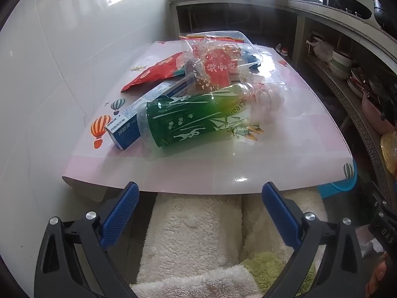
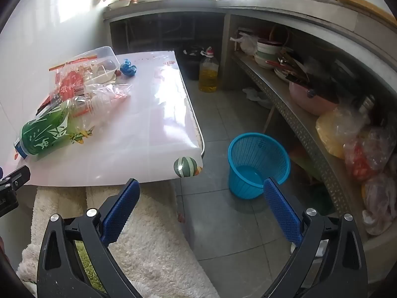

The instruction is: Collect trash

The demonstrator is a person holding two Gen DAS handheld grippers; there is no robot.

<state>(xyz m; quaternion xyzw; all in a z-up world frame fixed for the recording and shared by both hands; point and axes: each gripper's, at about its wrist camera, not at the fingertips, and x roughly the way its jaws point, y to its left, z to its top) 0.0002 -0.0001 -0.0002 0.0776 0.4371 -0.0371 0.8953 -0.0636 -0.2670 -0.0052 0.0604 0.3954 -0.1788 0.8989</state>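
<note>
Green bottle [image 1: 196, 116] lying on tabletop [image 1: 223, 168] ahead of left gripper [image 1: 199, 213], long axis slanting right-and-away. Jaws spread, empty, both grippers. Right gripper [image 2: 201, 211] farther off, nearer blue basket [image 2: 258, 164]. Bottle probably empty.

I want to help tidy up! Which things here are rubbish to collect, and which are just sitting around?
For the job: green bottle, long blue box, red wrapper, clear plastic bag, blue basket, with both grippers open and empty.

Just lying about: oil jug, stacked bowls, pink pot.
</note>
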